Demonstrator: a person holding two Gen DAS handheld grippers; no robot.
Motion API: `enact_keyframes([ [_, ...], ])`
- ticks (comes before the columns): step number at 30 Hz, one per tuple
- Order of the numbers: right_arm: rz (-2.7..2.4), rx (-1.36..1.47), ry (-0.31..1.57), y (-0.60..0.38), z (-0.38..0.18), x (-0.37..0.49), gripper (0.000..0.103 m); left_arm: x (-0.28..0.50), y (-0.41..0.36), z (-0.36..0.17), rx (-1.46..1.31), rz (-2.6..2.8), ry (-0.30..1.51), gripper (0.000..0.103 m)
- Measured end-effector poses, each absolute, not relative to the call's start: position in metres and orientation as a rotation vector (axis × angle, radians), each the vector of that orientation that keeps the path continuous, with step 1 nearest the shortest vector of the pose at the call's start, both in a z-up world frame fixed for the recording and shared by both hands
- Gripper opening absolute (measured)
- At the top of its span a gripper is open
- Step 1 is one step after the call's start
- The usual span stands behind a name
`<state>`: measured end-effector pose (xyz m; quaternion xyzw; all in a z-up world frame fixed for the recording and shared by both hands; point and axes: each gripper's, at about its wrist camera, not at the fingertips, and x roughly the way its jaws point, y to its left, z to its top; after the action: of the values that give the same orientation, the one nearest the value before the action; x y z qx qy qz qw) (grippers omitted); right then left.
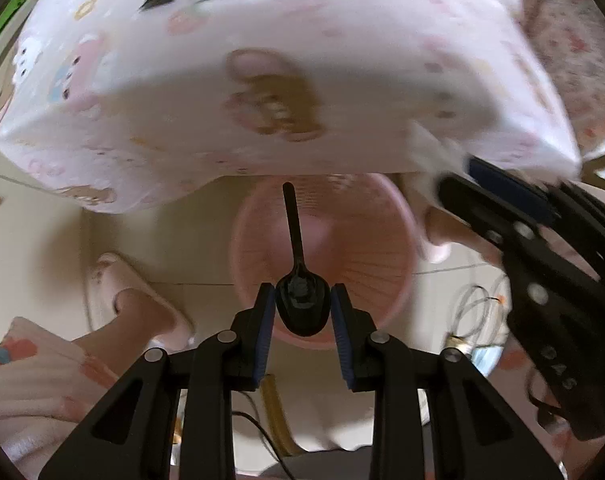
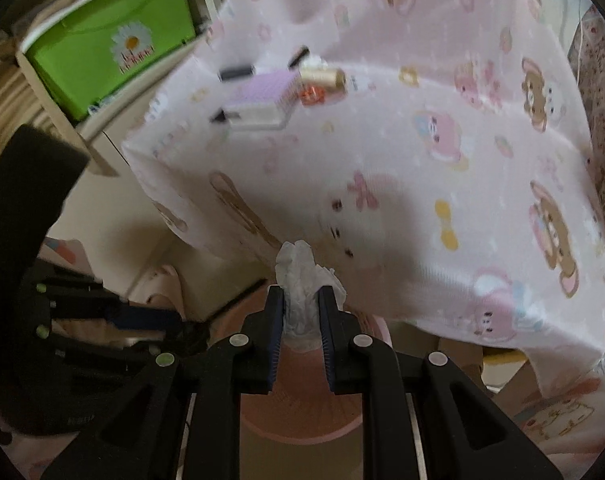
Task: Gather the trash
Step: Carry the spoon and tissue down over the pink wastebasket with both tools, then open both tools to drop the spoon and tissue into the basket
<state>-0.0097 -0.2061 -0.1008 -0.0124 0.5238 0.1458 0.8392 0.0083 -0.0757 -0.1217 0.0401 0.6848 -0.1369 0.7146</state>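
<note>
A bench (image 2: 442,152) draped in a pink cartoon-print cloth (image 1: 262,80) fills the background of both views, with a green box (image 2: 110,48) on a shelf beside it and a pink basket (image 1: 322,248) standing on the pale floor below the bench edge.

The step in hand looks like dropping the gathered trash into that basket. To do it well, each gripper should sit squarely over the basket's mouth before letting go, low enough that nothing bounces off the rim, and the two should keep apart so they do not knock each other.

The left gripper (image 1: 302,304) is closed to a narrow gap on the bowl of a black plastic spoon (image 1: 300,280), whose handle points away over the basket opening. The right gripper (image 2: 301,308) is likewise nearly closed, pinching a crumpled white tissue (image 2: 302,276) that sticks out beyond its fingertips; the basket shows just beneath it. Small items, among them a purple-topped box (image 2: 262,100), lie on the bench further back; motion blur hides what most of them are.
</note>
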Motion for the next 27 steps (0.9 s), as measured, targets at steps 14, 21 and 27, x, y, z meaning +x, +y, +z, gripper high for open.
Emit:
enact_keyframes([
  [14, 0.201, -0.051, 1.27, -0.187, -0.179, 0.004, 0.018, 0.026, -0.063, -0.191, -0.041, -0.291, 1.693, 0.027],
  [21, 0.186, -0.017, 1.326, -0.188, -0.201, 0.011, 0.02, 0.025, -0.058, -0.214, -0.062, -0.287, 1.732, 0.028],
  [27, 0.181, 0.015, 1.314, -0.193, -0.195, 0.013, 0.038, 0.027, -0.058, -0.216, -0.061, -0.272, 1.733, 0.036],
])
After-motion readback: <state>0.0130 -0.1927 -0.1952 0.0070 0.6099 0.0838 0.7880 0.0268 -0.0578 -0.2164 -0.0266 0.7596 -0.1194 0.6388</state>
